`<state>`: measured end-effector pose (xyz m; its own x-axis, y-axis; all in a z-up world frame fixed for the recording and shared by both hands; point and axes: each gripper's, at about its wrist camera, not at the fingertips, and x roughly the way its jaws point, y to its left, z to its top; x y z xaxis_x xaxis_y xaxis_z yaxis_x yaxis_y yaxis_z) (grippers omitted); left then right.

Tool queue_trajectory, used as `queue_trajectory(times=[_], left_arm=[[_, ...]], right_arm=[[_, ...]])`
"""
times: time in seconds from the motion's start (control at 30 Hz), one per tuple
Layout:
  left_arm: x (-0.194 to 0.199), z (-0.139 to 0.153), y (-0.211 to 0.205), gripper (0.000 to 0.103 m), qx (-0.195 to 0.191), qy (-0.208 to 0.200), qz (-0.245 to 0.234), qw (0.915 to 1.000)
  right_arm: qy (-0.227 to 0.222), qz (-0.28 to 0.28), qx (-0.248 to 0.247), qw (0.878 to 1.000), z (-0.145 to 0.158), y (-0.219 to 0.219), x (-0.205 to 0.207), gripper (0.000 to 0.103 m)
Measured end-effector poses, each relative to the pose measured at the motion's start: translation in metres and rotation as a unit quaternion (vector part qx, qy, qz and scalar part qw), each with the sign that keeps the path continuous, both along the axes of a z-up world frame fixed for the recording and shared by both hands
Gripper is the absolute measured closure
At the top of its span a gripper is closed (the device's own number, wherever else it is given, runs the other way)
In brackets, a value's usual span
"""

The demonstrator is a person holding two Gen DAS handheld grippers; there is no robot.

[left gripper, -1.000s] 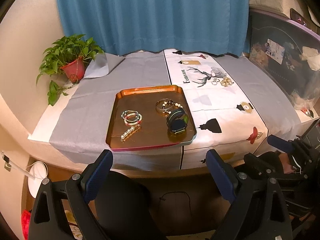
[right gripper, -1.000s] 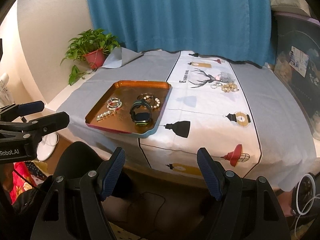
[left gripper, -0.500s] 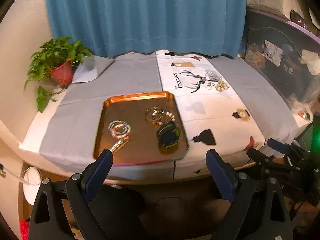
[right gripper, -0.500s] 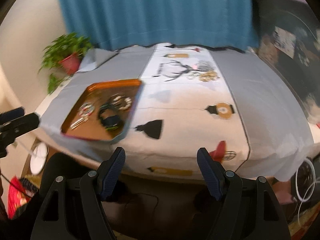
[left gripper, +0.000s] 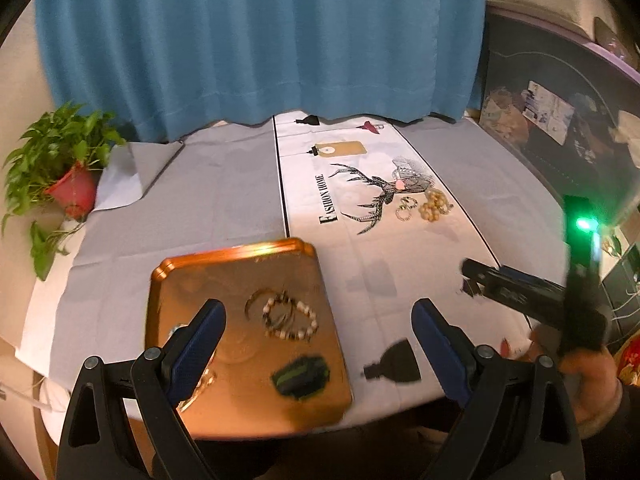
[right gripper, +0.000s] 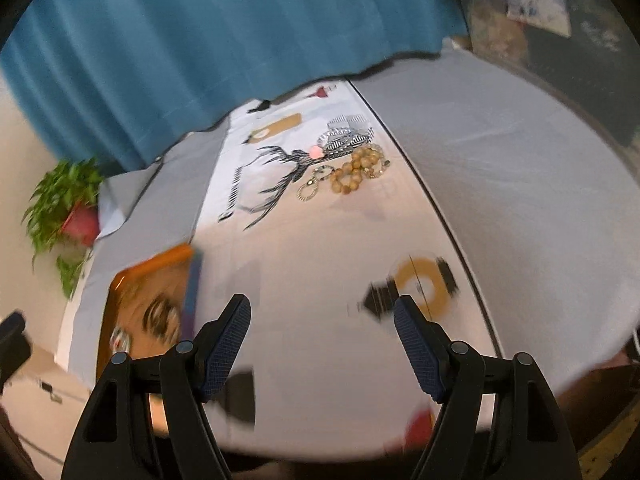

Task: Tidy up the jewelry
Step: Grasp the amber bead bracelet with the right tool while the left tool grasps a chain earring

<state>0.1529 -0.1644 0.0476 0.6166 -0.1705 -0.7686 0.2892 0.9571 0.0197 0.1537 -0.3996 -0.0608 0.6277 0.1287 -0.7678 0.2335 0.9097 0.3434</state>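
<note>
An orange tray (left gripper: 224, 272) lies on the table and holds a beaded bracelet (left gripper: 290, 318), a dark watch (left gripper: 302, 374) and other bracelets partly hidden behind my left finger. The tray also shows blurred in the right wrist view (right gripper: 152, 280). A tan wooden bead bracelet (right gripper: 356, 174) and small gold rings (right gripper: 310, 188) lie on the white runner by the deer print; they also show in the left wrist view (left gripper: 434, 204). My left gripper (left gripper: 318, 344) is open and empty above the tray's near side. My right gripper (right gripper: 322, 344) is open and empty over the runner.
A potted plant (left gripper: 64, 168) stands at the table's far left corner. A blue curtain (left gripper: 260, 40) hangs behind the table. Grey cloth (right gripper: 500, 168) covers the table on both sides of the runner. The right gripper's body (left gripper: 528, 292) shows at the right of the left wrist view.
Both grippers have moved forward over the table. The right one has come in towards the runner and swung right, so the bead bracelet looks larger. Both stay open.
</note>
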Motion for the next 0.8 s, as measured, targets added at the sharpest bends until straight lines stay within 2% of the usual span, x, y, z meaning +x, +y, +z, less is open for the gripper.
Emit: queue_trajectory(times=[0.2, 0.33, 0.37, 0.43, 0.47, 0.5, 0.57, 0.7, 0.73, 0.8], left_arm=[[0.047, -0.021, 0.003, 0.011, 0.000, 0.024, 0.014, 0.9996], [0.066, -0.032, 0.007, 0.011, 0.007, 0.034, 0.022, 0.9992], [0.069, -0.034, 0.007, 0.011, 0.008, 0.035, 0.023, 0.9991], [0.076, -0.035, 0.006, 0.011, 0.009, 0.036, 0.025, 0.9990], [0.079, -0.035, 0.004, 0.011, 0.009, 0.035, 0.024, 0.9991], [0.082, -0.034, 0.002, 0.011, 0.008, 0.034, 0.022, 0.9991], [0.087, -0.032, -0.004, 0.011, 0.007, 0.035, 0.014, 0.9993], [0.103, -0.027, -0.027, 0.011, -0.005, 0.038, -0.014, 0.9992], [0.108, -0.028, -0.036, 0.011, -0.008, 0.041, -0.022, 0.9989], [0.119, -0.032, -0.053, 0.011, -0.010, 0.047, -0.036, 0.9982]], right_arm=[[0.061, -0.019, -0.010, 0.998, -0.046, -0.002, 0.091, 0.028], [0.052, -0.037, -0.066, 0.996, -0.051, 0.006, 0.132, 0.026], [0.048, -0.044, -0.082, 0.994, -0.052, 0.007, 0.141, 0.028], [0.034, -0.074, -0.115, 0.990, -0.053, 0.006, 0.151, 0.048], [0.029, -0.083, -0.127, 0.988, -0.053, 0.004, 0.151, 0.073], [0.024, -0.086, -0.131, 0.987, -0.054, 0.001, 0.151, 0.082], [0.020, -0.084, -0.119, 0.989, -0.053, -0.008, 0.145, 0.082], [0.009, -0.064, -0.070, 0.995, -0.052, -0.032, 0.102, 0.083], [0.006, -0.055, -0.070, 0.996, -0.053, -0.036, 0.090, 0.083], [0.002, -0.042, -0.080, 0.996, -0.054, -0.045, 0.068, 0.090]])
